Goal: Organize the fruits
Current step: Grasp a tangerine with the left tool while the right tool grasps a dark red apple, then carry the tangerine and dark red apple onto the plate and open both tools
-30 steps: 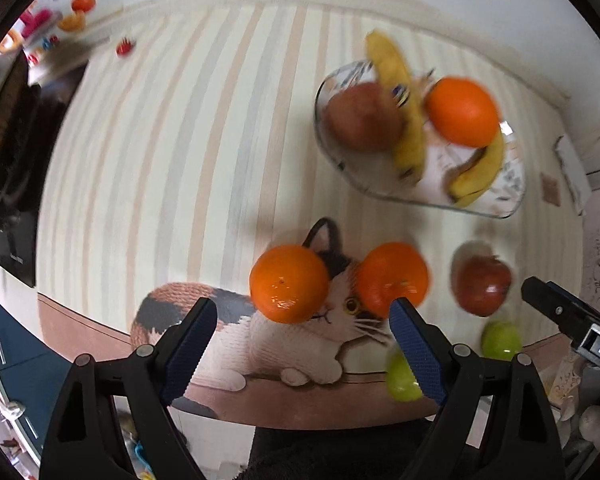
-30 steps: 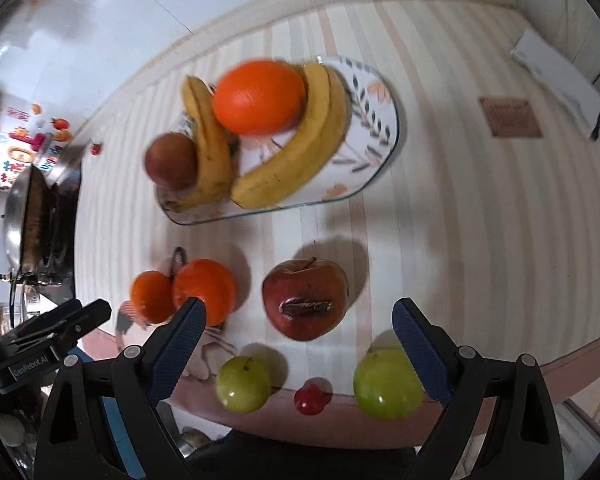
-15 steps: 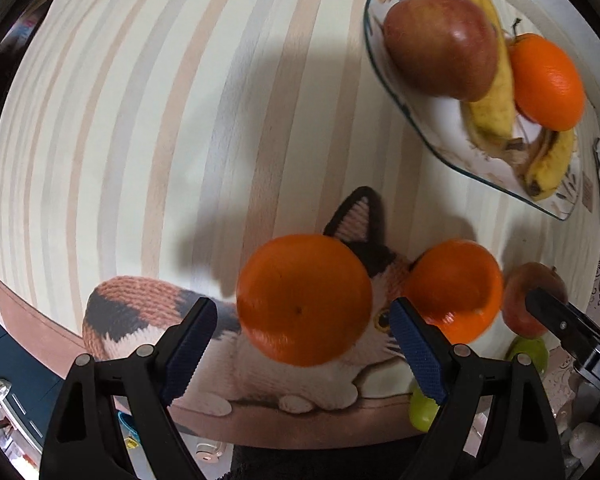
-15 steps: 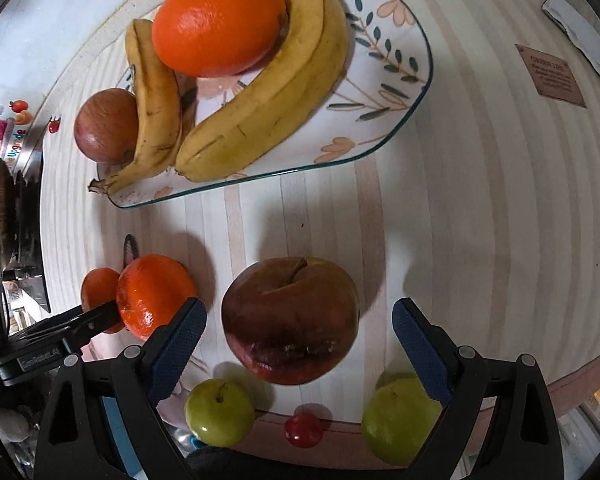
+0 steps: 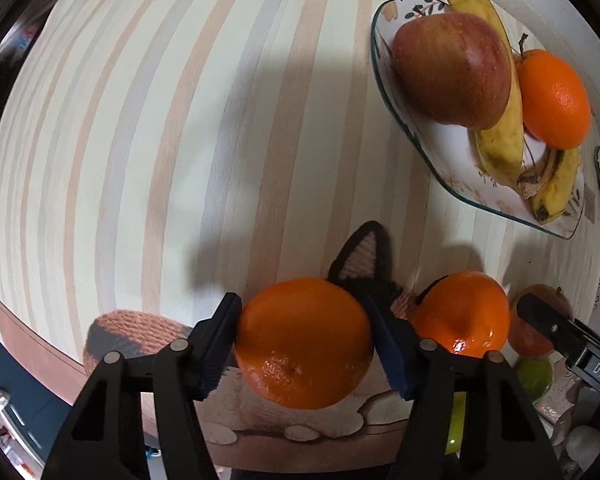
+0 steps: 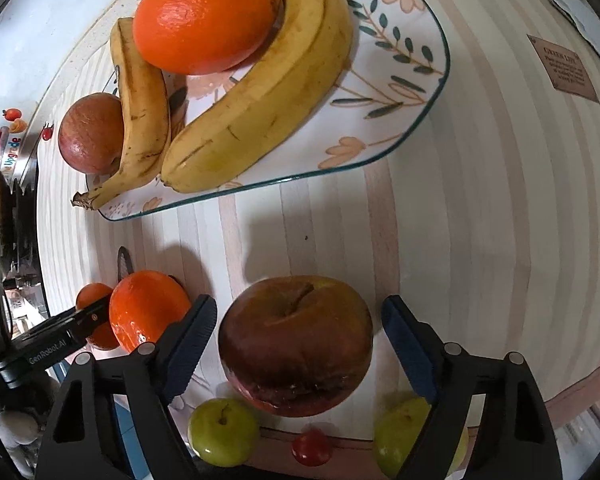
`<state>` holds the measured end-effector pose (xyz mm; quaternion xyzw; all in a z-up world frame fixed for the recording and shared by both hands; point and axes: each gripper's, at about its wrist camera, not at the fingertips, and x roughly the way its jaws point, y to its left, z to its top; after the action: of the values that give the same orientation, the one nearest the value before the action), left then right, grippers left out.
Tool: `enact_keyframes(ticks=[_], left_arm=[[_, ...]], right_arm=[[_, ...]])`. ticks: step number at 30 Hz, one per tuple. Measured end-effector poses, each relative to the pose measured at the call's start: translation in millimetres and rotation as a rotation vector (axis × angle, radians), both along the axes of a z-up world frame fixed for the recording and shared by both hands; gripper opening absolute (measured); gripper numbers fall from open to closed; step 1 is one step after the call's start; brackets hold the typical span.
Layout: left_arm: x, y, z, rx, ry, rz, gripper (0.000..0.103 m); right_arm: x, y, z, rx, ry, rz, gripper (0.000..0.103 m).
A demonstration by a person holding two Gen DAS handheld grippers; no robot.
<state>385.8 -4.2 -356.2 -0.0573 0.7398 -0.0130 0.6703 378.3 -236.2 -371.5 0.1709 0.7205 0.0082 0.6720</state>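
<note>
My left gripper (image 5: pixel 300 304) points straight down, and its jaws are closing with both blue pads against an orange (image 5: pixel 300 360) that sits on a cat-shaped mat (image 5: pixel 140 332). A second orange (image 5: pixel 460 312) lies just right of it. My right gripper (image 6: pixel 299 302) straddles a dark, bruised red apple (image 6: pixel 296 344). Its jaws are closing, and a small gap shows on each side of the apple. A floral plate (image 6: pixel 380 92) farther back holds two bananas (image 6: pixel 268 92), an orange (image 6: pixel 204 16) and a red apple (image 6: pixel 90 136).
Two green fruits (image 6: pixel 224 432) (image 6: pixel 404 436) and a small red tomato (image 6: pixel 312 446) lie at the near table edge. A brown card (image 6: pixel 564 68) sits far right on the striped cloth (image 5: pixel 140 120). The left gripper's body (image 6: pixel 60 336) reaches in beside the second orange (image 6: pixel 148 316).
Both grippers have come down, so the fruit looms larger. The left jaws narrowed onto the orange. The right jaws narrowed around the bruised apple.
</note>
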Motion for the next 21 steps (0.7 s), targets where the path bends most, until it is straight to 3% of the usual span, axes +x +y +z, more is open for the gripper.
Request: enact_keyframes(ticks=[4, 10, 21], left_arm=[[6, -3, 1, 0.002, -0.014, -0.017, 0.061], [7, 0, -5, -0.03, 0.014, -0.02, 0.063], [-7, -22, -3, 0.011, -0.006, -0.07, 0.061]], right_arm=[[2, 9, 3, -0.021, -0.009, 0.017, 0.073], [2, 15, 2, -0.008, 0.003, 0.007, 0.073], [-9, 40, 0, -0.054, -0.036, 0.023, 0.069]])
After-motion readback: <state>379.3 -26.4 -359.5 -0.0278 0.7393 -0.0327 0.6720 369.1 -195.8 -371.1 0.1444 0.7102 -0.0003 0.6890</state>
